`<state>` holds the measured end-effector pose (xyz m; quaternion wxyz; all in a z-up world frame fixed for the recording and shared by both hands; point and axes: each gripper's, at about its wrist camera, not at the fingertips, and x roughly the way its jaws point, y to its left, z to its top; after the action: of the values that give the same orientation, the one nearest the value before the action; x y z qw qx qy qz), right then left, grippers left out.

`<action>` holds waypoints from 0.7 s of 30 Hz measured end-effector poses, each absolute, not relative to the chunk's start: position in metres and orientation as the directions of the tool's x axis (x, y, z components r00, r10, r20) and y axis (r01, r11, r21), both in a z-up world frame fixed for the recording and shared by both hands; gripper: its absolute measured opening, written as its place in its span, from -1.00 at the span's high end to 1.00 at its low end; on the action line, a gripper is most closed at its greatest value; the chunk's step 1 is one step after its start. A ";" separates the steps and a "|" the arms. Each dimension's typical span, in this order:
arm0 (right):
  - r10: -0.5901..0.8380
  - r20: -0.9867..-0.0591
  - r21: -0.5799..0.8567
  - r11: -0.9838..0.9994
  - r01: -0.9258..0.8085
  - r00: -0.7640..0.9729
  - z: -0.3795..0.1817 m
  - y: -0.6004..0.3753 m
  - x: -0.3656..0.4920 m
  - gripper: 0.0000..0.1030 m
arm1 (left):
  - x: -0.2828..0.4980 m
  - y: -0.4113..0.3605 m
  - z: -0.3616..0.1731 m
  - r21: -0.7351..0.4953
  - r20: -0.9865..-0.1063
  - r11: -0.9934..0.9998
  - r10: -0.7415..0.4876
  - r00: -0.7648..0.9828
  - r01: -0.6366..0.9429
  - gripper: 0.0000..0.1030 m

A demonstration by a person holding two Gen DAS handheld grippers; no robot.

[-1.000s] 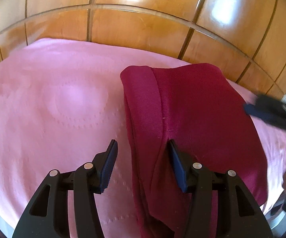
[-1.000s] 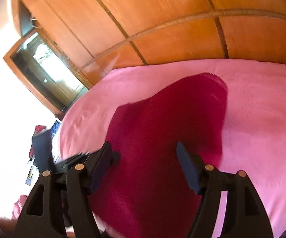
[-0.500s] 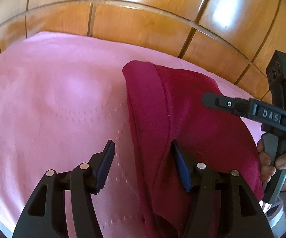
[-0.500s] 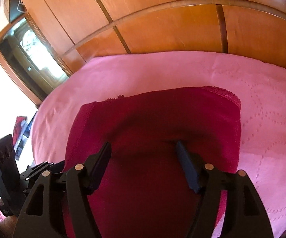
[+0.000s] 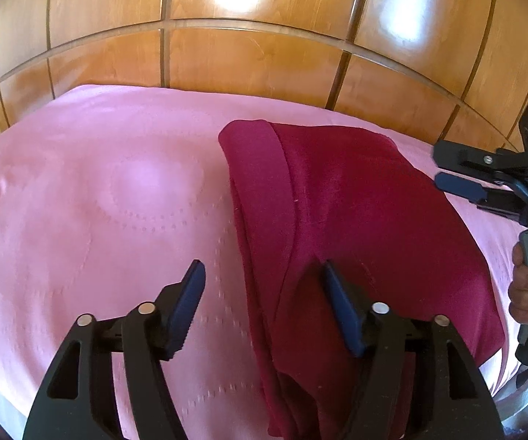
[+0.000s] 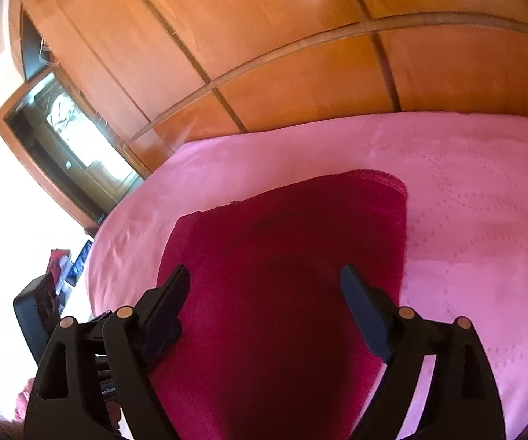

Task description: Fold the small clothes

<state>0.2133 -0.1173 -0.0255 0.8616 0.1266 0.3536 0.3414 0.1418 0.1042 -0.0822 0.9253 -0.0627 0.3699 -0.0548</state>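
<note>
Crimson garment (image 5: 355, 227) lies folded on the pink bedspread (image 5: 99, 201), its long axis running from centre frame to bottom edge in the left wrist view. Left gripper (image 5: 264, 293) straddles its left folded edge, nearer than the right gripper (image 6: 264, 293); both sets of jaws have just been opening, wide, gripping nothing.

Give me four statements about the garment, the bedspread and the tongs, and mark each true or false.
1. The dark red garment lies on a pink bedspread. True.
2. The left tongs are clamped shut on the garment. False: they stand open.
3. Wooden panels rise behind the bed. True.
4. The right tongs hold a blue towel. False: they are open over the red garment, holding nothing.
</note>
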 end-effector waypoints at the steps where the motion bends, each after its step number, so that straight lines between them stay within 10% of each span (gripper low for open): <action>1: 0.684 -0.518 0.474 0.729 -0.494 0.513 -0.026 -0.121 0.214 -0.64 | 0.141 0.105 -0.083 -0.158 -0.678 0.986 -0.149 0.720 0.056 -0.27; 21: 0.757 -0.491 0.663 0.645 -0.379 0.430 -0.067 -0.164 0.235 -0.78 | 0.146 0.134 -0.102 -0.334 -0.635 0.935 -0.317 0.704 0.121 -0.37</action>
<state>0.2355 -0.1637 -0.0668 0.8125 0.2347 0.4033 0.3495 0.1456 0.1340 -0.1017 0.9133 -0.1347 0.3652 -0.1199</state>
